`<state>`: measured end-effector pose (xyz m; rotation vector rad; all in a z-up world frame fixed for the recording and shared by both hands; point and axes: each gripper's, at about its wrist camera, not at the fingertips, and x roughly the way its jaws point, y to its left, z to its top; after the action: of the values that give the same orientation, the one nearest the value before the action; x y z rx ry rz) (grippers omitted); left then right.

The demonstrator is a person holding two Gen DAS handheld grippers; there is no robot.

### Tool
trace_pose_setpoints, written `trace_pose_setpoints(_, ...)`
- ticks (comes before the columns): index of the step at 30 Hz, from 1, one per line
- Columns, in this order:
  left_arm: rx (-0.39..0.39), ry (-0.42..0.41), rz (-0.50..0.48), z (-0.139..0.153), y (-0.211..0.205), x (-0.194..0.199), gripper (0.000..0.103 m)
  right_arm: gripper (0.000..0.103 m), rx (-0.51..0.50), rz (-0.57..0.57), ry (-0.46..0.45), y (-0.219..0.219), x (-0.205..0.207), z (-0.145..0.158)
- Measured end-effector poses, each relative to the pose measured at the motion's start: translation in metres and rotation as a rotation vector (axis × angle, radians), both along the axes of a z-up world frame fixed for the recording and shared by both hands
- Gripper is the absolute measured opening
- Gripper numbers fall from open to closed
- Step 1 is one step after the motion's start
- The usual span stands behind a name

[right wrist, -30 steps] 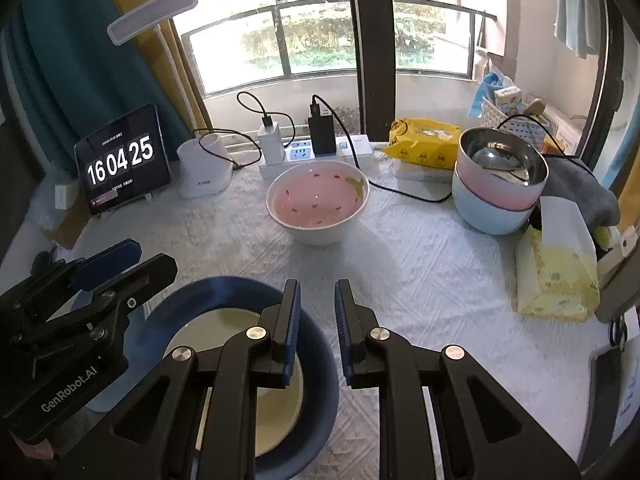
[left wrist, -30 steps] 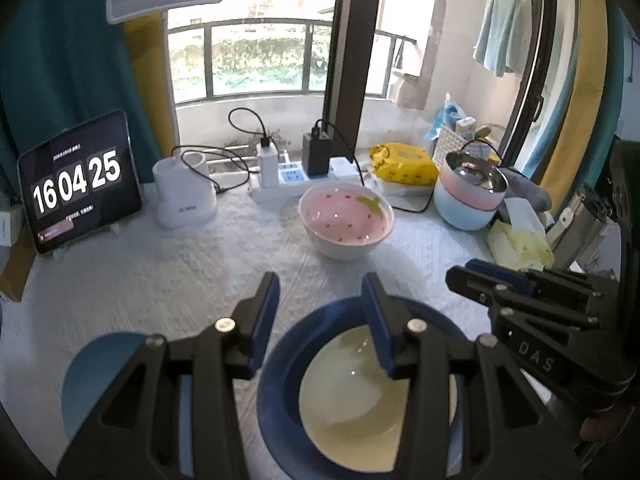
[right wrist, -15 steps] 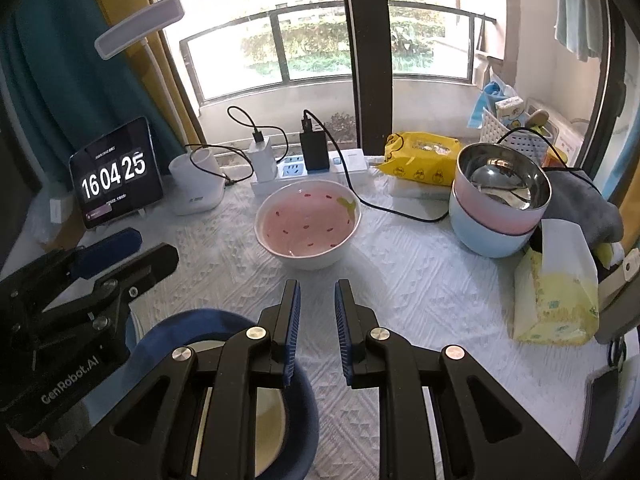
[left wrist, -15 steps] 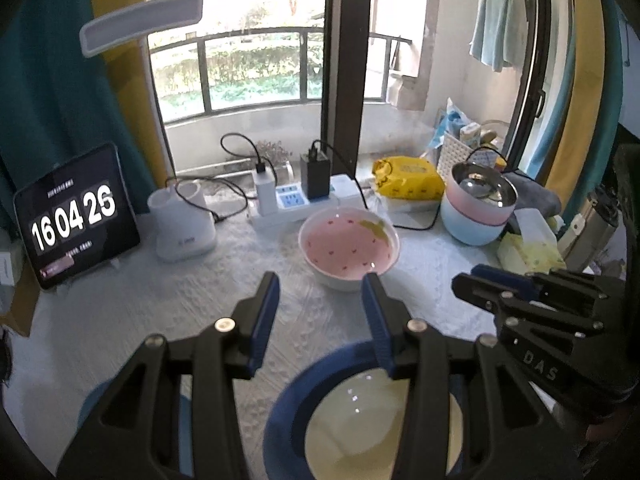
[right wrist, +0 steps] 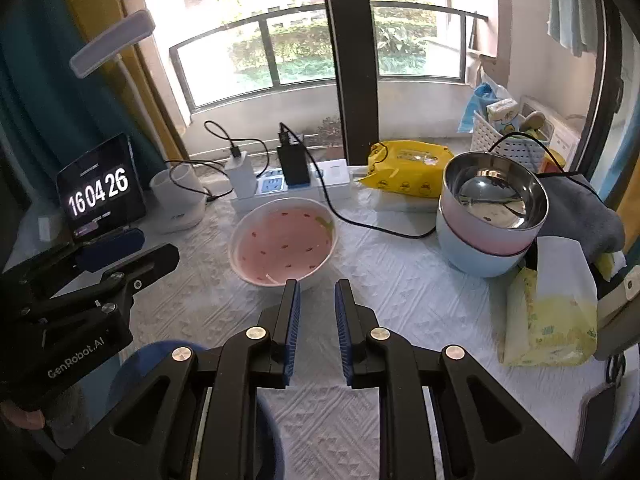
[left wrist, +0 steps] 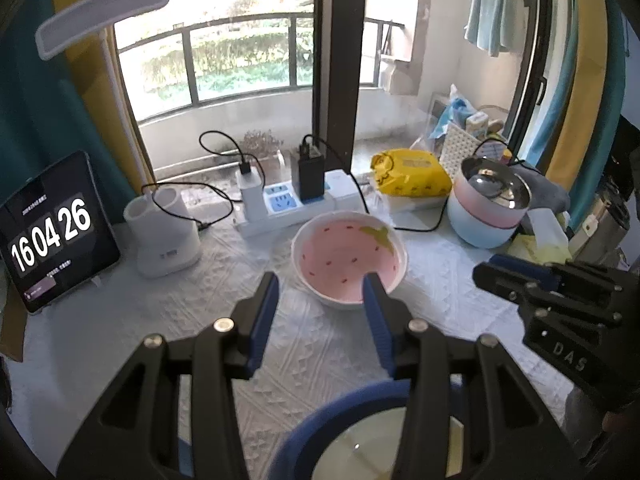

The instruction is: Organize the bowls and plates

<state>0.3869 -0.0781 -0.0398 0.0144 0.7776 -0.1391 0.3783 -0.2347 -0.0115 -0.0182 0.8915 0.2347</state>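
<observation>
A pink strawberry-pattern bowl (left wrist: pixel 348 258) (right wrist: pixel 282 240) sits mid-table, just beyond both grippers. A blue plate (left wrist: pixel 340 408) with a cream plate (left wrist: pixel 360 448) on it lies under my left gripper (left wrist: pixel 320 286), which is open and empty above the cloth. In the right wrist view the blue plate (right wrist: pixel 148 360) shows at lower left. My right gripper (right wrist: pixel 316 290) is open with a narrow gap, empty, near the pink bowl's front rim. A stack of a steel, a pink and a light blue bowl (right wrist: pixel 490 220) (left wrist: pixel 486 212) stands at the right.
A power strip with chargers and cables (right wrist: pixel 288 184), a white cup-shaped holder (left wrist: pixel 162 232), a tablet clock (left wrist: pixel 52 232), a yellow wipes pack (right wrist: pixel 408 168) and a tissue pack (right wrist: pixel 548 312) ring the table. Grey cloth (right wrist: pixel 580 208) lies at far right.
Both grippers have pulled up and back from the blue plate, so the plate has slid down the views and the pink bowl now sits nearer the fingertips. Jaw openings are unchanged.
</observation>
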Motion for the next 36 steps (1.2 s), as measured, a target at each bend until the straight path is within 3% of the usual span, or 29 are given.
trace_pose_setpoints(12, -0.039, 0.086, 0.001, -0.02, 0.004, 0.034, 0.046, 0.019, 0.002, 0.008, 0.028, -0.003, 0.029, -0.019)
trace_pose_setpoints(14, -0.052, 0.104, 0.005, -0.024, 0.006, 0.04, 0.046, 0.029, 0.005, 0.007, 0.031, -0.003, 0.033, -0.023)
trace_pose_setpoints(16, -0.054, 0.122, 0.012, -0.028, 0.007, 0.045, 0.046, 0.032, 0.015, 0.008, 0.036, -0.005, 0.038, -0.027)
trace_pose_setpoints(19, -0.094, 0.169, 0.01, -0.035, 0.009, 0.055, 0.046, 0.032, 0.027, 0.011, 0.051, -0.006, 0.046, -0.033)
trace_pose_setpoints(36, -0.107, 0.326, 0.047, -0.07, 0.007, 0.089, 0.046, 0.032, 0.137, -0.013, 0.198, -0.008, 0.09, -0.076)
